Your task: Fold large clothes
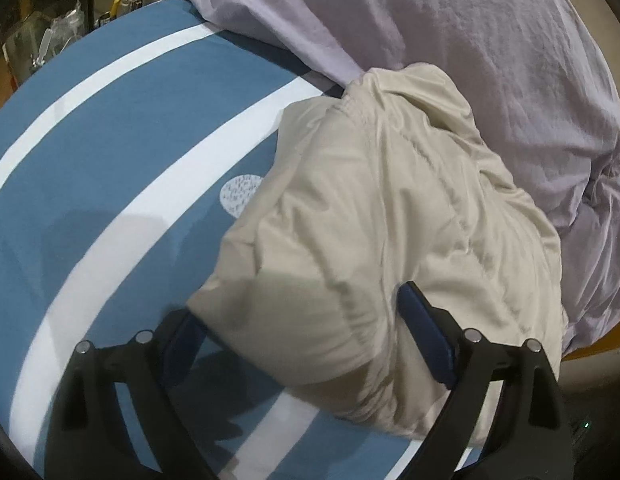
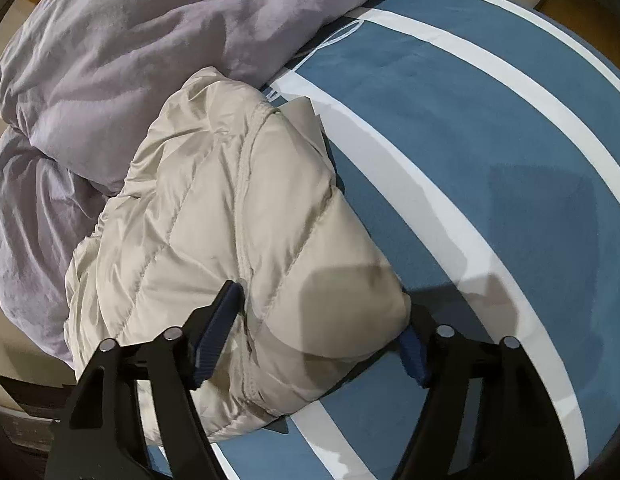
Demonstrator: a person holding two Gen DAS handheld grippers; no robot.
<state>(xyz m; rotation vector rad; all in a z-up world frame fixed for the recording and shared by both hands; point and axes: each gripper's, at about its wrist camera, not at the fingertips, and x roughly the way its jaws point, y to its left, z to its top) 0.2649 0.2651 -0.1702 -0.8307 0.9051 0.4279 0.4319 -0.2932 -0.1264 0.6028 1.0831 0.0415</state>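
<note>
Black arms with blue pads frame each view. Both tongs stand wide, straddling the near end of a cream quilted jacket (image 1: 374, 248), bunched in a puffy heap on the blue, white-striped bed sheet (image 1: 122, 148). For the left tongs (image 1: 306, 332) the jacket spreads ahead and to the right; for the right tongs (image 2: 326, 320) it spreads ahead and to the left. Beyond the jacket, touching its far edge, lies a rumpled lilac duvet (image 2: 122, 40).

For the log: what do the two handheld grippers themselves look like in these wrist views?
Both match: the left gripper and right gripper have matte black, angular finger arms with round silver pins at the joints and dark blue ribbed pads. No cables, sleeves or printed markings are visible.
</note>
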